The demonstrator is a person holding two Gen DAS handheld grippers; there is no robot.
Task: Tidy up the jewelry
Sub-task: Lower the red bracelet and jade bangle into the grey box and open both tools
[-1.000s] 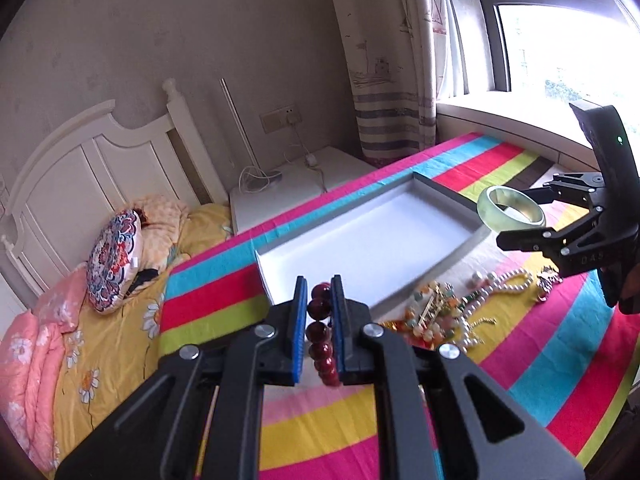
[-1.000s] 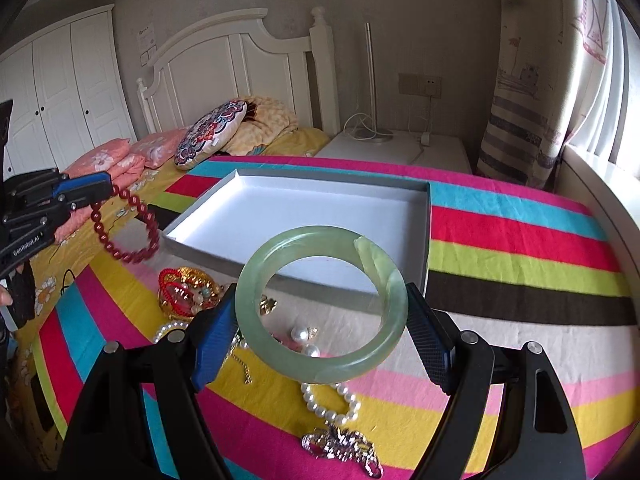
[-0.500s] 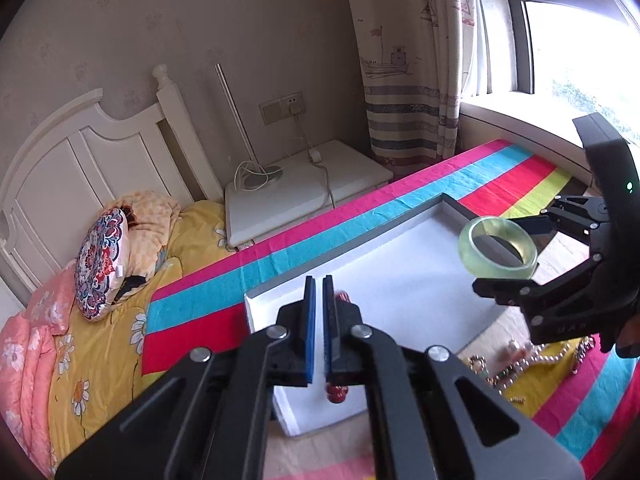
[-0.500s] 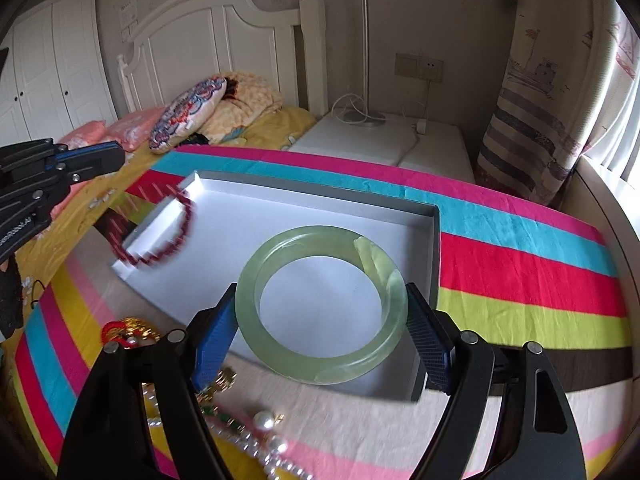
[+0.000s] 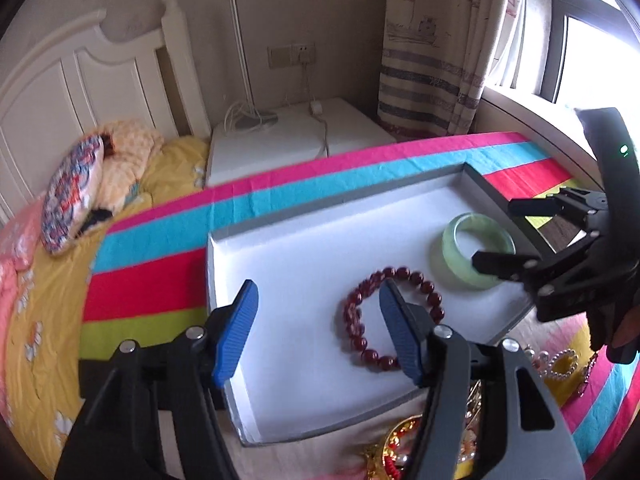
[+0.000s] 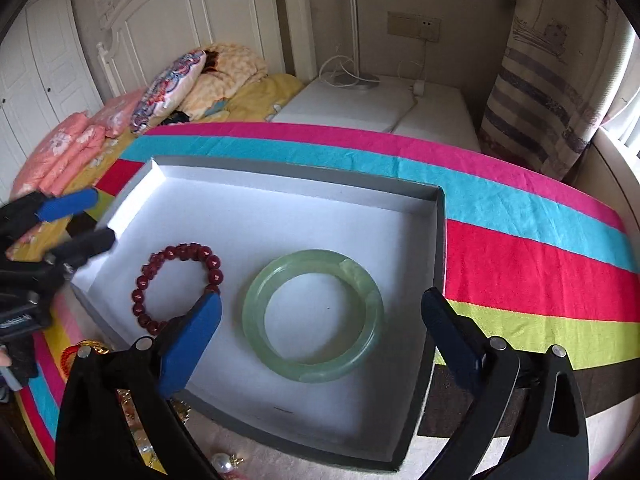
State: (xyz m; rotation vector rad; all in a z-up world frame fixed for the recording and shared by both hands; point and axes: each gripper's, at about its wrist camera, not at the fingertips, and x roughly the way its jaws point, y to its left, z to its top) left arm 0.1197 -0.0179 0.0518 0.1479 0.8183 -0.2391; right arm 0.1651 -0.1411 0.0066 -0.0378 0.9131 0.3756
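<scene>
dark red round-bead bracelet (image 6: 176, 286) lying flat on the white floor of the shallow grey-walled cardboard tray (image 6: 280, 166), toward its left edge; translucent pale green jade bangle (image 6: 313, 315) flat just beside it, nearer the right wall, not touching. placed apart, probably so neither scratches nor tangles with the other. left gripper (image 5: 316, 330) spread wide and empty above the beads; right gripper (image 6: 320, 338) likewise wide and empty, straddling the bangle without contact. loose heap of gold, pearl and red trinkets (image 5: 404, 450) on the striped cloth (image 6: 520, 216) outside the tray's near edge, likely next in line.

Black left gripper (image 5: 316, 332) — blue-padded jaws, silver screws.
</scene>
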